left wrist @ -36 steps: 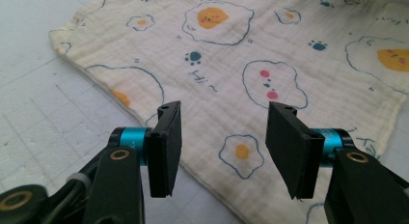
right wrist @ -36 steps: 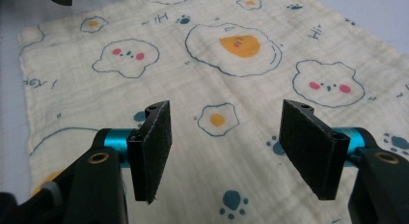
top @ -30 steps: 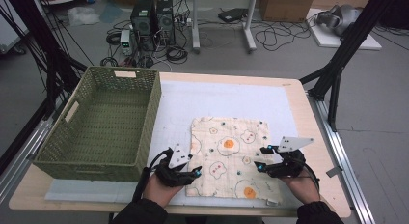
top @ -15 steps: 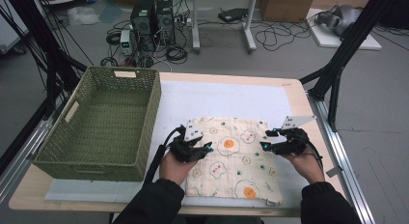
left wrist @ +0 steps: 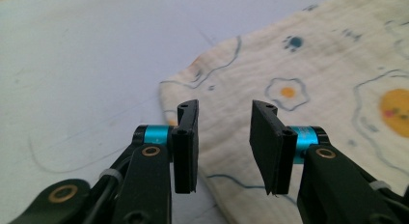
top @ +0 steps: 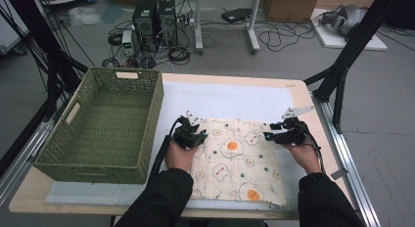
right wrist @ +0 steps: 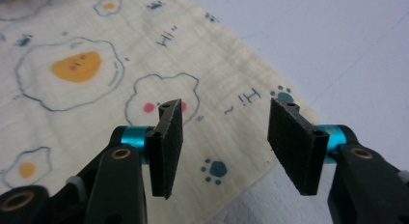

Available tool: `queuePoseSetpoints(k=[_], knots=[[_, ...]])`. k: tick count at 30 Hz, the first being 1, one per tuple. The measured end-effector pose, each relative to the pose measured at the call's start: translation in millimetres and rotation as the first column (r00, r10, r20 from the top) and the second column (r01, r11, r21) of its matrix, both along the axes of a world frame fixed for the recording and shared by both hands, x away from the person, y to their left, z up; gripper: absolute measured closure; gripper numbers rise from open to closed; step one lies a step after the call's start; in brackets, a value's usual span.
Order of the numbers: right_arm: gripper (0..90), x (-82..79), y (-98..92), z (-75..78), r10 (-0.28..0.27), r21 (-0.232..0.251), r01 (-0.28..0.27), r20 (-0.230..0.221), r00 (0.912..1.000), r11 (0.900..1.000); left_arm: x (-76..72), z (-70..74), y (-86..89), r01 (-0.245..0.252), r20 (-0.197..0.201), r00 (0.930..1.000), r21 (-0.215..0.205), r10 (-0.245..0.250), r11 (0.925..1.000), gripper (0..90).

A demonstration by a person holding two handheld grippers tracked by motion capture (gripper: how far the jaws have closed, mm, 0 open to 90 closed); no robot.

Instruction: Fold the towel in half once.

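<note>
At the far left of the table point(top: 298, 92) stands the green woven basket point(top: 105, 124), well apart from my hands and sitting half on the pale mat point(top: 230, 100) that covers the table top.

Just to the right of the basket, my left gripper point(top: 203, 134) hangs low over the far left corner of the cloth point(top: 237, 163) (a cream square printed with fried eggs, bear faces and paw marks). Seen from the left gripper view, my left gripper point(left wrist: 224, 137) has its jaws apart with a clear gap between them, and they have just been closing; the rounded corner of the cloth point(left wrist: 313, 64) lies flat beyond and under them, and no fabric is pinched between the pads point(left wrist: 185, 137). To the left of that corner there is only the bare mat point(left wrist: 87, 64).

The cloth itself lies spread flat on the mat, in the middle of the table's near half, between my two hands.

At its far right corner is my right gripper point(top: 268, 135), pointing inward over the cloth's edge. In the right gripper view, my right gripper point(right wrist: 224, 147) also stands with its jaws apart, having just been closing; the cloth's corner point(right wrist: 144, 64) with a blue paw print lies below the gap, and the pads point(right wrist: 169, 147) clamp nothing. The mat point(right wrist: 337, 40) shows beyond to the right.
</note>
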State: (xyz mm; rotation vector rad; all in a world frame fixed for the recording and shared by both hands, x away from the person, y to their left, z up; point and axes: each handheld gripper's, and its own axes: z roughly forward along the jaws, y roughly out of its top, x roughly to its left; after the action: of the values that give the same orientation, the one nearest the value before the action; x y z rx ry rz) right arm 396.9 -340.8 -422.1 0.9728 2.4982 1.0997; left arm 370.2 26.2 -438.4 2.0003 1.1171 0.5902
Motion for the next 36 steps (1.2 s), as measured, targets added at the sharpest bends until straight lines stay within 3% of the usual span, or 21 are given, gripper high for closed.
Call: queuePoseSetpoints(k=[3, 6, 9, 12, 14, 17, 22, 25, 31, 34, 36], knots=[[50.2, 3.5, 2.3, -5.3, -0.014, -0.002, 0.014, -0.008, 0.9999, 1.0, 3.4, -3.2, 1.7, -0.018, -0.017, 0.9997, 0.003, 0.018, 0.9998, 66.4], [54.3, 6.5, 7.1, -11.2, -0.025, -0.037, 0.025, -0.015, 0.9996, 0.999, 5.6, -7.2, 1.0, -0.028, -0.031, 0.9991, 0.017, 0.029, 0.9995, 71.2], [61.0, 8.7, 10.4, -18.0, -0.026, -0.055, 0.025, -0.025, 0.9993, 0.998, 5.9, -8.1, 0.3, -0.024, -0.023, 0.9994, 0.018, 0.024, 0.9996, 79.4], [75.8, 7.0, 9.2, -21.1, -0.043, -0.009, 0.042, -0.018, 0.9989, 0.999, 6.4, -8.0, 1.0, -0.022, -0.029, 0.9993, 0.012, 0.023, 0.9997, 86.2], [85.9, 6.4, 7.3, -23.0, -0.053, 0.034, 0.054, -0.041, 0.9978, 0.998, 6.5, -7.6, 2.0, -0.023, -0.033, 0.9992, 0.007, 0.023, 0.9997, 87.4], [87.9, 6.2, 6.2, -23.6, -0.057, 0.048, 0.059, -0.041, 0.9975, 0.997, 5.3, -5.7, 2.9, -0.017, -0.028, 0.9995, 0.0, 0.017, 0.9999, 87.8], [88.5, 3.0, 4.7, -17.4, -0.028, 0.026, 0.029, -0.037, 0.9989, 0.999, 2.2, 2.0, 5.0, -0.022, 0.001, 0.9998, -0.044, 0.022, 0.9988, 87.8], [88.5, -0.7, 2.0, -10.7, -0.014, 0.041, 0.015, -0.021, 0.9997, 0.999, -1.9, 6.5, 3.7, -0.01, 0.022, 0.9997, -0.042, 0.011, 0.9991, 87.8], [88.5, -15.4, 0.4, 6.5, 0.031, 0.087, -0.032, 0.007, 0.9995, 0.996, -14.5, 16.0, 10.8, -0.009, 0.066, 0.9977, -0.065, 0.013, 0.9978, 87.8], [88.5, -25.8, 1.1, 13.1, 0.059, 0.106, -0.061, 0.021, 0.998, 0.992, -22.5, 17.8, 14.7, 0.002, 0.055, 0.9985, -0.096, 0.003, 0.9954, 87.8], [88.5, -33.6, 0.7, 15.5, 0.079, 0.114, -0.081, 0.027, 0.9965, 0.99, -30.6, 18.6, 15.5, 0.013, 0.068, 0.9977, -0.091, -0.007, 0.9958, 87.8]])
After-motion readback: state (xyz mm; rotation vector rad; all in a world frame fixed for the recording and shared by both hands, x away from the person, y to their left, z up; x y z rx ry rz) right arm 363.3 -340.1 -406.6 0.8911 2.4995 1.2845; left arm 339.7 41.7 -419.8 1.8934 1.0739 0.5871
